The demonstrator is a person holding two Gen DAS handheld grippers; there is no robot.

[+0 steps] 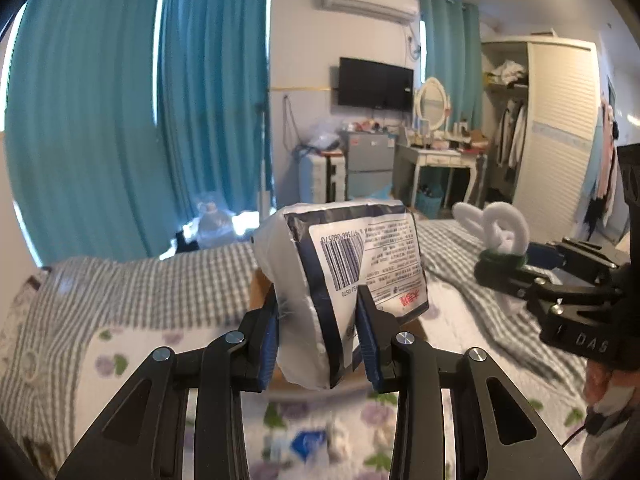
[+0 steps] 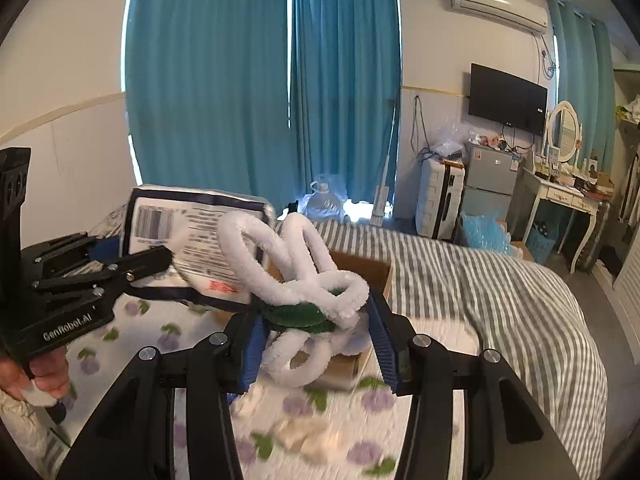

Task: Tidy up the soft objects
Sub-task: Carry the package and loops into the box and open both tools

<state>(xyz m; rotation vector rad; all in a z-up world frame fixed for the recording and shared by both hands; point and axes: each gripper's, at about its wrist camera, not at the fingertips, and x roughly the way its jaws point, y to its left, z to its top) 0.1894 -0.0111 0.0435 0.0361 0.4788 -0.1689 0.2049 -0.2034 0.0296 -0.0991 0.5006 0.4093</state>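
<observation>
My left gripper (image 1: pixel 318 334) is shut on a white and navy plastic tissue pack (image 1: pixel 344 280) with a barcode, held above the bed. The same pack (image 2: pixel 192 236) shows at the left in the right wrist view, in the left gripper (image 2: pixel 160 260). My right gripper (image 2: pixel 316 340) is shut on a white fuzzy chenille flower with green leaves (image 2: pixel 304 280), also held up; it shows in the left wrist view (image 1: pixel 496 232), in the right gripper (image 1: pixel 496 272). A brown cardboard box (image 2: pixel 360 268) sits on the bed below and behind both items.
The bed has a floral sheet (image 2: pixel 168 336) and a grey striped blanket (image 2: pixel 480 280). More soft items lie blurred on the sheet near me (image 2: pixel 304 436). Teal curtains, suitcase, fridge, dresser and wardrobe (image 1: pixel 552 128) stand beyond the bed.
</observation>
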